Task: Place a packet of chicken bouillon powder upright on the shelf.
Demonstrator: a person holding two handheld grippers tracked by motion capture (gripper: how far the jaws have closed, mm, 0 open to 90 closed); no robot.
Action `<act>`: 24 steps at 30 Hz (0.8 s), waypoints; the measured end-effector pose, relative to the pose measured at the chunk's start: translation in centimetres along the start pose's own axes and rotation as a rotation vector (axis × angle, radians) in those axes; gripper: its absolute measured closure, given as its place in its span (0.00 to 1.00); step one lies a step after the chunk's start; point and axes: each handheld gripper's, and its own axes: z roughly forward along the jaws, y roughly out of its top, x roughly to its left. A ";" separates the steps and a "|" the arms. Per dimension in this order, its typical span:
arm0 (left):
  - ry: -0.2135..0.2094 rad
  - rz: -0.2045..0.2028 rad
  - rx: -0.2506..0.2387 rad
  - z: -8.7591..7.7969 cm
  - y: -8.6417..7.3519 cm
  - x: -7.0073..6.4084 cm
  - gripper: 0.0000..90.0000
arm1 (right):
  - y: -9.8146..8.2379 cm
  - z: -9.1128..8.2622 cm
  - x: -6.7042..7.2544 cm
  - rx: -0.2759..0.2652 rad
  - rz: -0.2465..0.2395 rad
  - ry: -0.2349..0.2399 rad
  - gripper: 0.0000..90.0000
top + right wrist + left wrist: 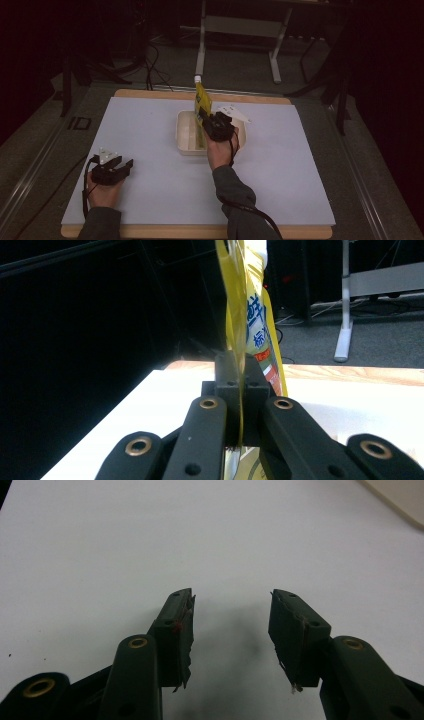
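Near the front edge of the white table (pixel 150 200), the left gripper (pixel 111 169) rests in the person's hand, well off to the left of the white tub (pixel 186 136). Its jaws stand open with nothing between them, just bare table under them.

Farther in, the right gripper (pixel 210 122) sits at the right side of the tub. Its jaws are squeezed shut on a yellow pouch (pixel 202 102). The right gripper view shows the pouch (pixel 247 305) pinched flat between the two black jaws and standing up tall. In the high view the pouch rises over the tub, with a small white cap (pixel 198 78) at its top.

Just behind the tub lies something flat and white (pixel 235 114), maybe the tub's lid, but it is hard to tell.

The step in hand looks like putting the pouch into the tub. Next, the right gripper likely needs to lower or tip the pouch down inside the tub walls, then let go. The open left gripper could hold the tub steady.
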 end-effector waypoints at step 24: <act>-0.002 0.001 0.001 0.0 0.0 0.0 0.58 | -2.2 0.4 -0.7 0.027 0.016 -0.001 1.00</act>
